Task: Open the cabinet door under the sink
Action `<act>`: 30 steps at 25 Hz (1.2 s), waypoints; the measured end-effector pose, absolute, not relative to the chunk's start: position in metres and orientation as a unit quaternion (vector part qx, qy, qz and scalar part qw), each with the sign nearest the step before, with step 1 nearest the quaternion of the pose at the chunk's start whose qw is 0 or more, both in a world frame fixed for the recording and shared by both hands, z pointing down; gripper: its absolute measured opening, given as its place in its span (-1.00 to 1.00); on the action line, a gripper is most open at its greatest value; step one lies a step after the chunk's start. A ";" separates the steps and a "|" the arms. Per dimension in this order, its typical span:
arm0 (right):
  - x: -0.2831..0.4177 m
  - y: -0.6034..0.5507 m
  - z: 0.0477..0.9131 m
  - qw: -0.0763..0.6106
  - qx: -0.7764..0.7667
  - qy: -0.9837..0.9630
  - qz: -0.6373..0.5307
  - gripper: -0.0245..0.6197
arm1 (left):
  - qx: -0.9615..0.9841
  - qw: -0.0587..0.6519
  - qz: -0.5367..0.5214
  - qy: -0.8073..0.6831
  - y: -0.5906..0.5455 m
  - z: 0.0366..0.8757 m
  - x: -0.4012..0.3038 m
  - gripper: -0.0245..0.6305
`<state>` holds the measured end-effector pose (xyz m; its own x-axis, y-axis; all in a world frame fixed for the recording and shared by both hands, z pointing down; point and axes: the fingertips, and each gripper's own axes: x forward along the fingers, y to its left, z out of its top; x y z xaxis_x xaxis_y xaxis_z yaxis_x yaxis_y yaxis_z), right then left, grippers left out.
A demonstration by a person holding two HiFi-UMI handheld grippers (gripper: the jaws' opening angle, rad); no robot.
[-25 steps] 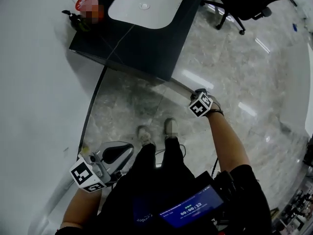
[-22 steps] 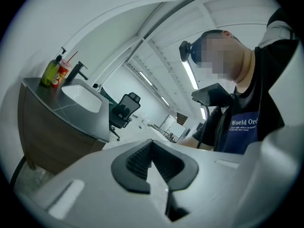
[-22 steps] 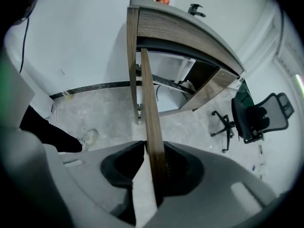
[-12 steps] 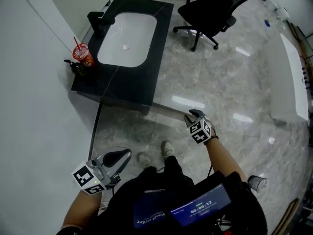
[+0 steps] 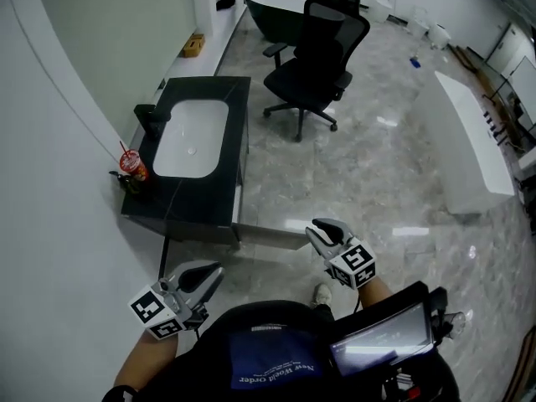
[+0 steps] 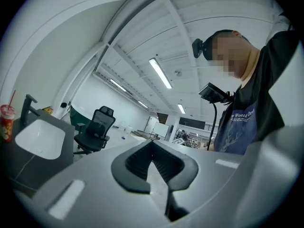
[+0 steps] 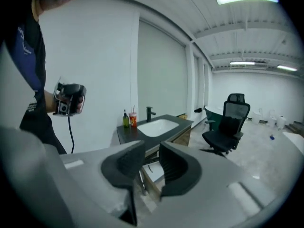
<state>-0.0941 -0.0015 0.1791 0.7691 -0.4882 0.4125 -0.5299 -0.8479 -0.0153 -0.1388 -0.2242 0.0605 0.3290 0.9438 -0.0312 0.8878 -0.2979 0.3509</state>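
Note:
The black vanity [image 5: 213, 193] with its white sink [image 5: 191, 138] stands against the left wall. Its cabinet door [image 5: 272, 236] stands swung open, a pale panel that juts out to the right from the vanity's front. My right gripper [image 5: 317, 228] hangs just above the door's free end, apart from it. Its jaws are closing, still open by a small gap, with nothing between them. In the right gripper view [image 7: 152, 148] the sink [image 7: 159, 125] and the open cabinet [image 7: 151, 171] lie beyond the pads. My left gripper [image 5: 213, 269] is shut and empty, lower left, its pads touching [image 6: 152, 143].
A black office chair [image 5: 322, 44] stands on the marble floor right of the vanity. A red cup with a straw [image 5: 131, 164], a bottle [image 5: 125, 181] and a black faucet [image 5: 149, 117] are on the countertop. A long white bench [image 5: 473, 149] lies at the right, a dark tub [image 5: 276, 7] at the back.
Both grippers and the head camera have risen. The right gripper, which was at the free edge of the open door, is now up and away from it. The door stays open.

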 end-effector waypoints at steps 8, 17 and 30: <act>-0.105 0.098 0.132 -0.046 0.916 -0.366 0.155 -0.89 | 0.833 0.167 0.055 0.524 -0.092 0.032 -0.137 -0.93; -0.121 0.278 0.082 -0.044 0.910 -0.387 0.142 -0.91 | 0.845 0.178 0.023 0.504 0.089 0.009 -0.151 -0.93; -0.096 0.333 0.056 -0.039 0.877 -0.457 0.142 -0.91 | 0.821 0.163 0.038 0.545 0.230 0.009 -0.113 -0.93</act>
